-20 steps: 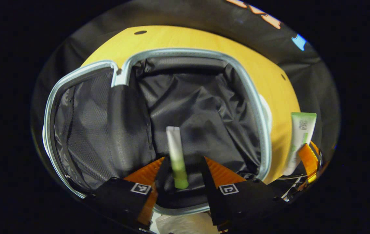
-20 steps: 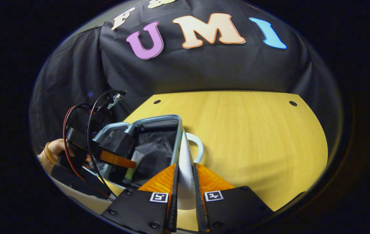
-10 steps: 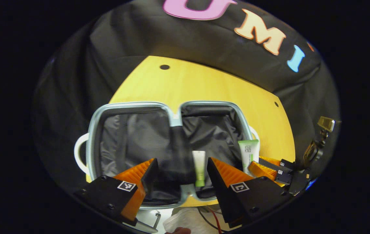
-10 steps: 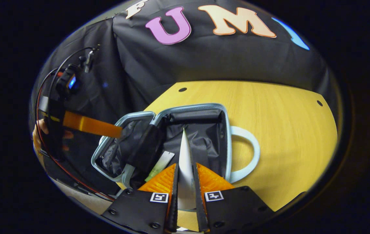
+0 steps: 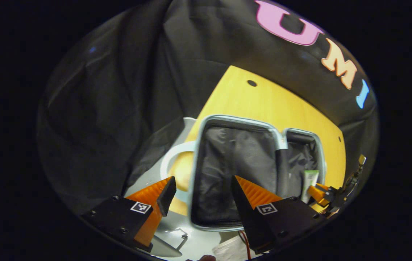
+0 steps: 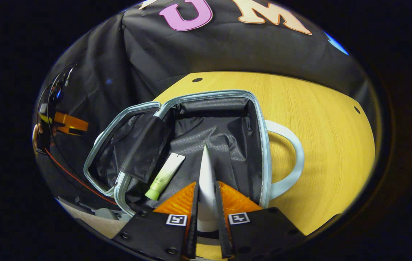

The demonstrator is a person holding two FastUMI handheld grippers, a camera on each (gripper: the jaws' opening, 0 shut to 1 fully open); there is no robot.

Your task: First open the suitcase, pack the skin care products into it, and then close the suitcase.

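The suitcase [image 6: 263, 145] lies open on the table, pale blue rim, black lining. A small green-capped tube [image 6: 165, 175] rests inside its right half, near the centre hinge. My right gripper [image 6: 206, 188] is shut on a white tube [image 6: 206, 166], held edge-on just above that half's lining. In the left gripper view, my left gripper [image 5: 200, 190] stands open with nothing between its fingers, in front of the suitcase's [image 5: 195, 159] left half. Farther right there, the right gripper [image 5: 320, 191] shows with its white-and-green tube [image 5: 310, 179]. The left gripper [image 6: 69, 123] hovers beyond the suitcase's left side.
The yellow wooden table [image 6: 318, 119] spreads to the right of the suitcase. White loop handles [image 6: 292, 163] [image 5: 167, 166] stick out from both outer sides. Black cloth walls stand behind and left. Something white and crumpled [image 5: 231, 248] lies at the near table edge.
The green-capped tube left my left gripper and now lies in the suitcase. The left gripper drew back and swung left. The right gripper moved over the suitcase and lower with its tube.
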